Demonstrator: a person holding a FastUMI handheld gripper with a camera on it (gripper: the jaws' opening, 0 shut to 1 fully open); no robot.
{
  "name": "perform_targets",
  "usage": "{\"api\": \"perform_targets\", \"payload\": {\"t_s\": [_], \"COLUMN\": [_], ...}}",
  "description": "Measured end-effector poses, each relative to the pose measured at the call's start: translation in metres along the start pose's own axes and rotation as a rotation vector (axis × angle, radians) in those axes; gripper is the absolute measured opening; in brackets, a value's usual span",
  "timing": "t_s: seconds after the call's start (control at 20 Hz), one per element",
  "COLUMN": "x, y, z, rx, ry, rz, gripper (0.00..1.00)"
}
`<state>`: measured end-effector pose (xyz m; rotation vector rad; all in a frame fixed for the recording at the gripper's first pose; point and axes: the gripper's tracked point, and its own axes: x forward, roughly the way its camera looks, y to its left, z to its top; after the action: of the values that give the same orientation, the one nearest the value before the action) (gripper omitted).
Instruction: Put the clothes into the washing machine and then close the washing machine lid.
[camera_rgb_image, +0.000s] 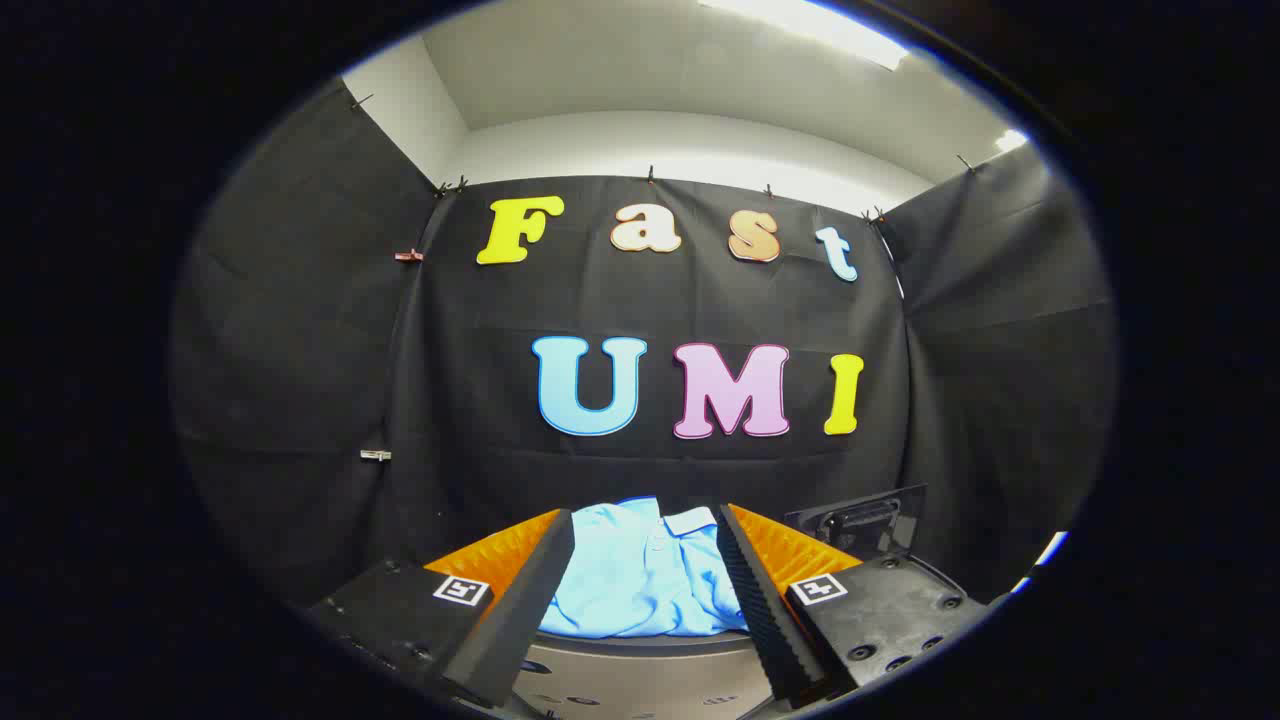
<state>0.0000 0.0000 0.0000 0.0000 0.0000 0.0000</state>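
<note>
A light blue collared shirt (640, 585) lies crumpled on a grey surface (640, 675), just ahead of my fingers and framed between them. My gripper (642, 520) is open, its fingers spread wide, and neither one presses on the cloth. Beyond the right finger stands a dark glossy panel (858, 517), tilted upward, which looks like the washing machine's raised lid. I cannot make out the machine's opening from here.
Black cloth walls close the booth at the back and on both sides. Small clips (375, 455) hold the cloth at the left seam. The grey surface's rounded front edge runs just under the fingers.
</note>
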Motion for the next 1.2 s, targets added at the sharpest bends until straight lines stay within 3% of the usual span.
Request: {"api": "perform_targets", "payload": {"t_s": [0.95, 1.2], "x": [0.007, 0.021], "y": [-0.005, -0.004], "z": [-0.006, -0.026], "rx": [-0.009, -0.020], "ry": [0.034, 0.112], "rz": [-0.005, 0.006], "gripper": [0.93, 0.93]}}
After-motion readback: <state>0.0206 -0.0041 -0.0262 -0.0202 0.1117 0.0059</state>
